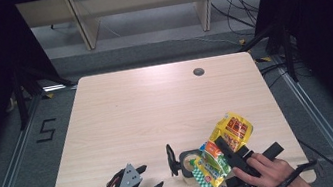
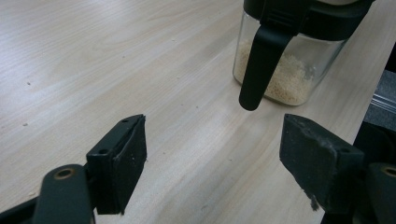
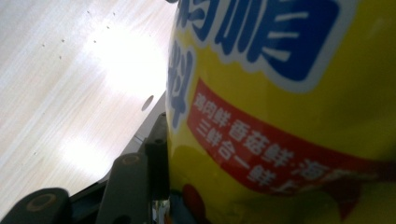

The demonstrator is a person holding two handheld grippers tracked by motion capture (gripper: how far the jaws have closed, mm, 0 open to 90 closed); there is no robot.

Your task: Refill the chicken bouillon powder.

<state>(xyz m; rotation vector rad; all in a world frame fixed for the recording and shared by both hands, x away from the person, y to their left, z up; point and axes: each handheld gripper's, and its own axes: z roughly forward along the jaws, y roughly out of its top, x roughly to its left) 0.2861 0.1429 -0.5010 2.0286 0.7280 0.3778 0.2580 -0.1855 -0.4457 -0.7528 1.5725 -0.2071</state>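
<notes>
jar [image 2: 299, 56] top cropped (lid too), packet [image 3: 289, 102] blurred

The table [image 1: 147, 111] is light wood with rounded corners, and a round dark grommet hole [image 1: 198, 71] sits near its far edge, right of the middle. Grey carpeted floor [image 1: 60, 140] surrounds it. A black figure 5 [image 1: 46, 130] is marked on the floor off the table's left edge. Metal rails [image 1: 10, 174] run along the floor on both sides. Beyond the far edge stand pale wooden panels [image 1: 140, 1], with loose black cables [image 1: 237, 6] off the far right corner.
</notes>
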